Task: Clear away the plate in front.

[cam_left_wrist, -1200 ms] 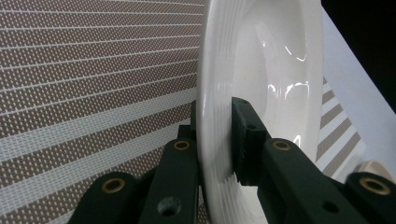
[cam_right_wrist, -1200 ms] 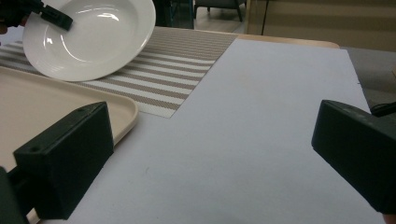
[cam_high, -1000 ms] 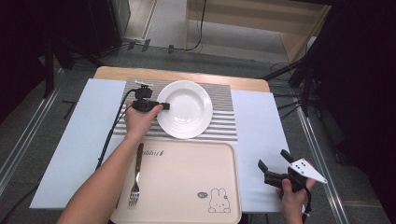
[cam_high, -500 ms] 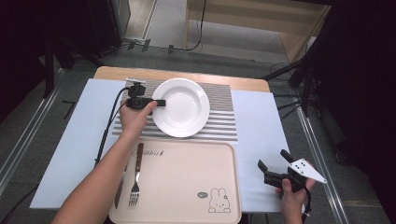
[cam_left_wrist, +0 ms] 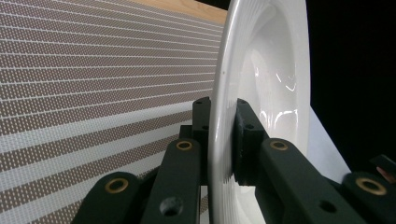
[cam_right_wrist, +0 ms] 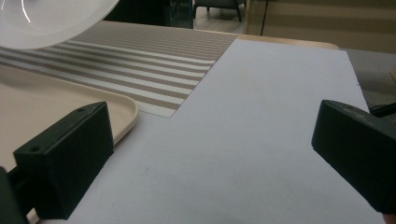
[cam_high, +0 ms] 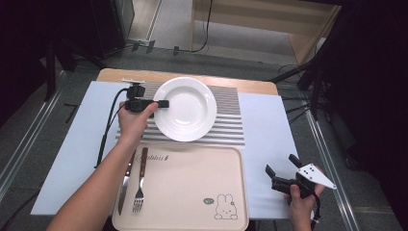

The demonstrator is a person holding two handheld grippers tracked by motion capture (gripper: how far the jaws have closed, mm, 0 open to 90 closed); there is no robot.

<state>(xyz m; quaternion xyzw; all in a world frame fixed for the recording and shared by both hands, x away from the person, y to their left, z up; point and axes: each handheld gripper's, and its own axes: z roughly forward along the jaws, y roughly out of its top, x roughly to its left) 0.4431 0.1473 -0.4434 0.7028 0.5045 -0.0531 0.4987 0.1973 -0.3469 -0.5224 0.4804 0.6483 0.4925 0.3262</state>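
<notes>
White and glossy, the plate (cam_high: 184, 109) hangs over the striped placemat (cam_high: 226, 126), pinched at its left rim by the left gripper (cam_high: 162, 103). In the left gripper view the plate (cam_left_wrist: 261, 93) stands on edge between the two black jaws, one pad pressed on the back of the rim and the other on the inner face, with the placemat's (cam_left_wrist: 84, 79) brown and cream bands behind it, so the rim is clearly clamped. The left hand (cam_high: 135, 120) wraps the gripper body just left of the plate, its forearm crossing the near left corner of the beige tray (cam_high: 192, 187), and a black cable trails away from it over the pale blue table cover (cam_high: 77, 144). Taking the tray as the landmark: the plate is just beyond its far edge, slightly overlapping that edge in the high view; a knife (cam_high: 126, 183) and a fork (cam_high: 140, 180) lie side by side on its left part, handles pointing toward the plate; a small rabbit drawing sits near its near right corner. The right gripper (cam_high: 278, 174) rests well to the right of the tray, held by the right hand (cam_high: 302, 202) over the table cover. Its jaws stand wide apart with nothing between them, and the right gripper view looks across bare blue cover (cam_right_wrist: 261, 140) between them, with the tray's corner (cam_right_wrist: 126, 112) at left.
</notes>
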